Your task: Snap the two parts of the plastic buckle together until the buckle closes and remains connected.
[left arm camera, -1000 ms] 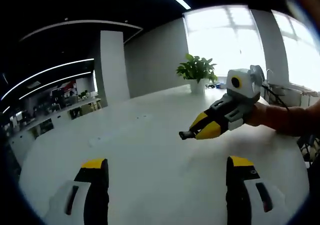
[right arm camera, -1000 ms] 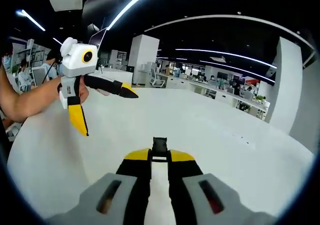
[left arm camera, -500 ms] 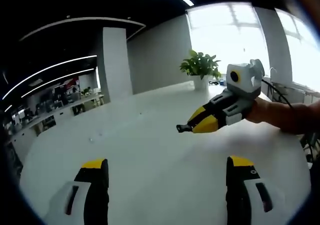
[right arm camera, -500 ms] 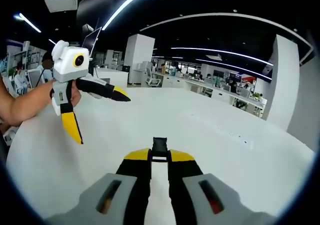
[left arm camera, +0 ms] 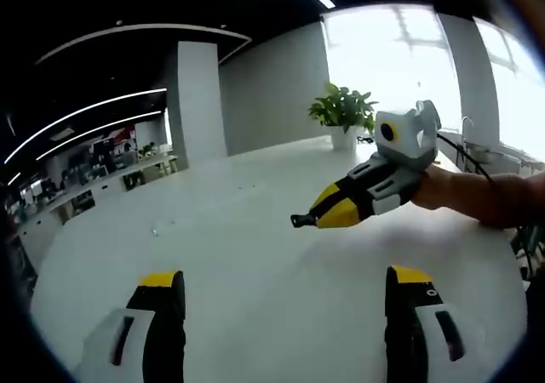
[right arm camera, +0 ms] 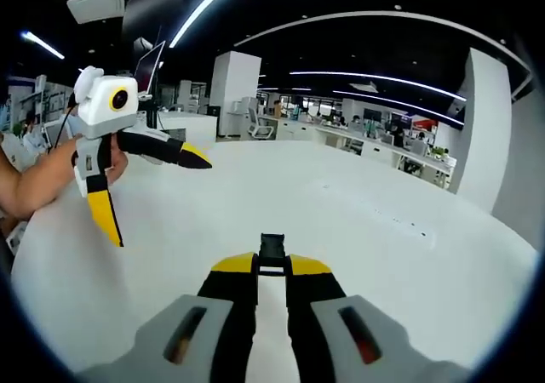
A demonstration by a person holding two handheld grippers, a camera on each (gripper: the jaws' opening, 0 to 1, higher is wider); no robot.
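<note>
A small black buckle part [right arm camera: 272, 249] sticks out from between the yellow tips of my right gripper [right arm camera: 272, 265], which is shut on it above the white table [right arm camera: 358, 230]. In the left gripper view, the right gripper [left arm camera: 313, 218] reaches in from the right, held by a hand, with the buckle part [left arm camera: 300, 221] at its tip. My left gripper [left arm camera: 285, 282] is open, its jaws wide apart with nothing between them. In the right gripper view, the left gripper [right arm camera: 162, 202] hangs at the left, its fingers [right arm camera: 162, 151] spread wide.
A potted plant [left arm camera: 342, 112] stands at the table's far edge by bright windows. A white pillar [left arm camera: 197, 102] rises behind the table [left arm camera: 255, 255]. Office desks and monitors [right arm camera: 375, 149] lie beyond the far edge. A forearm [left arm camera: 485, 197] comes in from the right.
Both views have shifted slightly with the hands. The right gripper with the buckle part now sits a little further left and lower in the left gripper view. Jaw states are unchanged.
</note>
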